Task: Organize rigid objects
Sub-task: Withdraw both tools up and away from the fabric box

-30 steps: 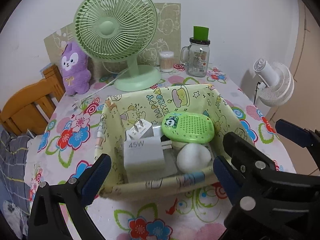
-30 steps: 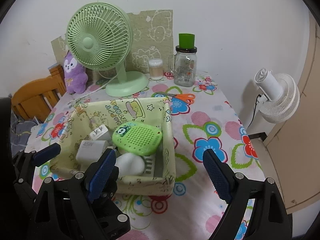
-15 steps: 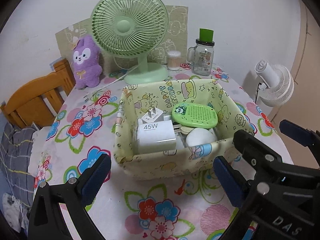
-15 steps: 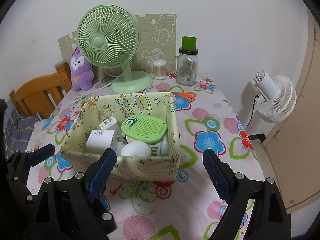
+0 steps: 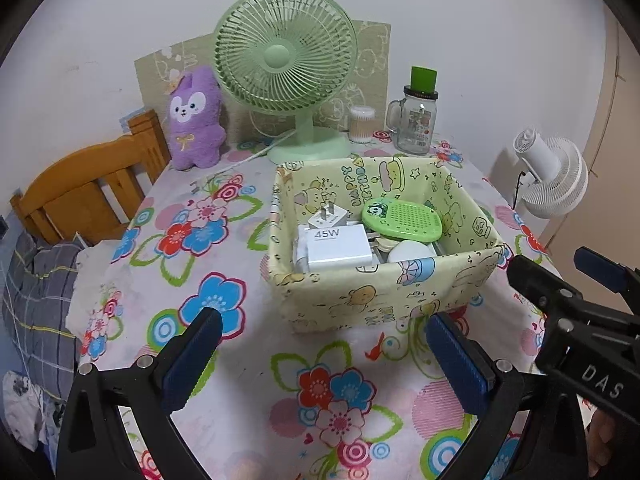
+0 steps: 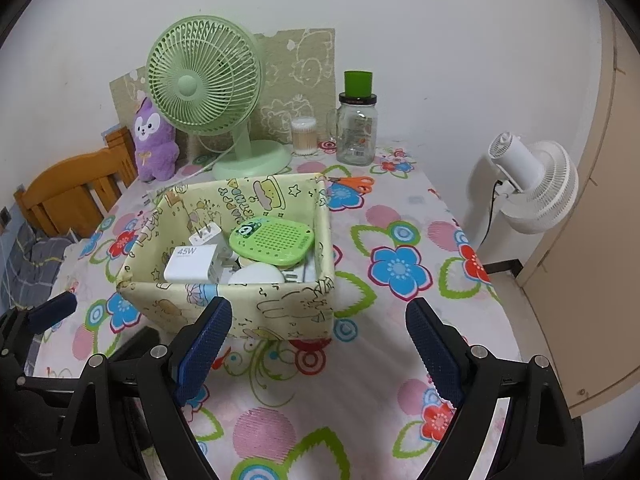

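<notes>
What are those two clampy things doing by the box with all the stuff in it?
A person is tidying hard things into the yellow cartoon box. The white charger, the green holey case and a white round thing already lie inside. The left tool and the right tool are both open and empty, hanging over the flowery tablecloth just in front of the box. Orange scissors lie behind it.

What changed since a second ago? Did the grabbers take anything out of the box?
No. Both the left gripper and right gripper backed away from the yellow cartoon-print fabric box, open and empty. The white 45W charger and green perforated oval case stayed inside.
</notes>
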A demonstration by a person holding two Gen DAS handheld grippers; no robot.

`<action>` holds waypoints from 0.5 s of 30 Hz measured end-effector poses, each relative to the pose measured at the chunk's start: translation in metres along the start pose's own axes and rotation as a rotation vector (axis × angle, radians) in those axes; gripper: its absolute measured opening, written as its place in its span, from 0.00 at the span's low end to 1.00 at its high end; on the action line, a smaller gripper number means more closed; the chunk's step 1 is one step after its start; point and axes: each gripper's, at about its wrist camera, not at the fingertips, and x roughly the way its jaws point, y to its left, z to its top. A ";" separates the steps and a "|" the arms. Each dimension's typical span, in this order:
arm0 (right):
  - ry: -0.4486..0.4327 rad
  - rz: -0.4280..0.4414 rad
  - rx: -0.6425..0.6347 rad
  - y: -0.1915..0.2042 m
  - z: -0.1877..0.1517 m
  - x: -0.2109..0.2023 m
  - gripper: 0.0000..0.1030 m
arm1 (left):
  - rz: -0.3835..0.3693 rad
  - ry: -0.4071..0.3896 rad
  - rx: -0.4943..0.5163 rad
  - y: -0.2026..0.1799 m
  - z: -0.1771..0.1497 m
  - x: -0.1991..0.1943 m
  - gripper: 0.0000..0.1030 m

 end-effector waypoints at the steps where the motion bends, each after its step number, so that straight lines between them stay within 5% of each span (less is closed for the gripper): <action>1: -0.003 -0.002 0.005 -0.001 -0.001 -0.003 0.88 | 0.009 -0.007 -0.003 0.001 -0.001 -0.005 1.00; 15: -0.060 -0.011 -0.008 -0.004 -0.018 -0.047 0.88 | 0.006 -0.087 -0.034 0.009 -0.015 -0.054 1.00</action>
